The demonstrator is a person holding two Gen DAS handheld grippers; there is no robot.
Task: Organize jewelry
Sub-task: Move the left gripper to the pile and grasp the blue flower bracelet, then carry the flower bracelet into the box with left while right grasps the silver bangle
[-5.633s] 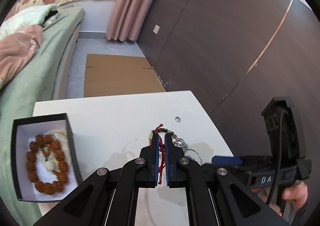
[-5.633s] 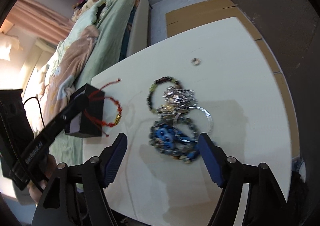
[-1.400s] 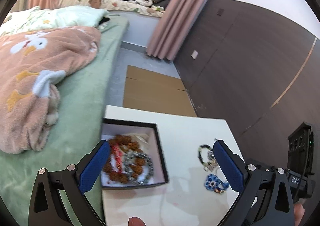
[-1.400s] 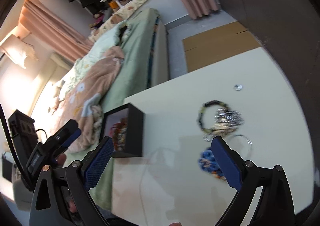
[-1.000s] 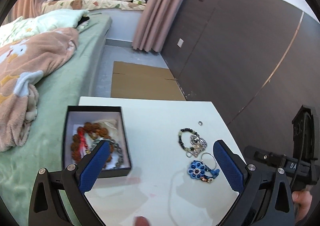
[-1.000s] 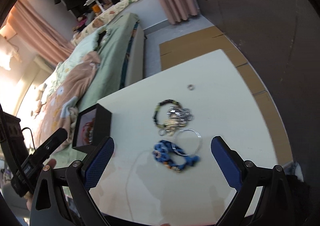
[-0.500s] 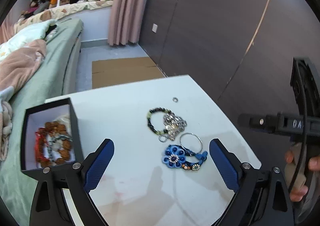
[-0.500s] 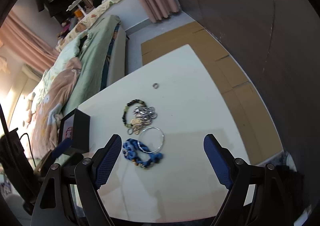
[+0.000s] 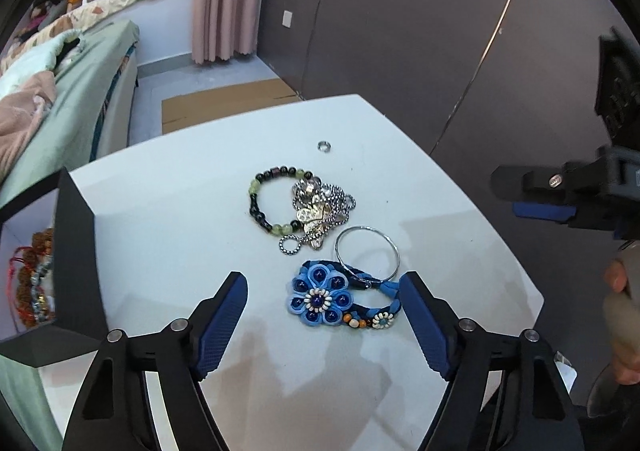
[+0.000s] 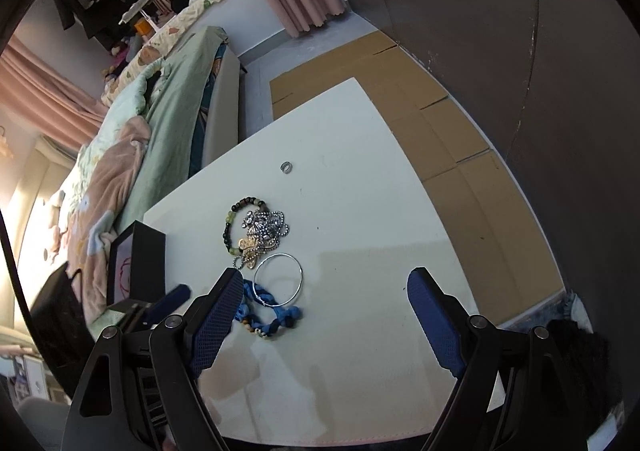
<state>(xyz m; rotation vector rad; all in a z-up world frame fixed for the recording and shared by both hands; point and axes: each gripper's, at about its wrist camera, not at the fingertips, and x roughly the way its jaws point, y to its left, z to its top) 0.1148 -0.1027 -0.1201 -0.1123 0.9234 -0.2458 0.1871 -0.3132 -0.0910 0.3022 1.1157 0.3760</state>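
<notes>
Left gripper [image 9: 322, 299] closing round blue flower bracelet [image 9: 320, 297], not touching; right gripper [image 10: 324, 293] open & empty; black box [image 9: 74, 251] at frame left

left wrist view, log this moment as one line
left gripper: closing, nothing gripped, over blue flower bracelet | right gripper: open, empty | black box: holds bracelets | table: four other pieces loose
</notes>
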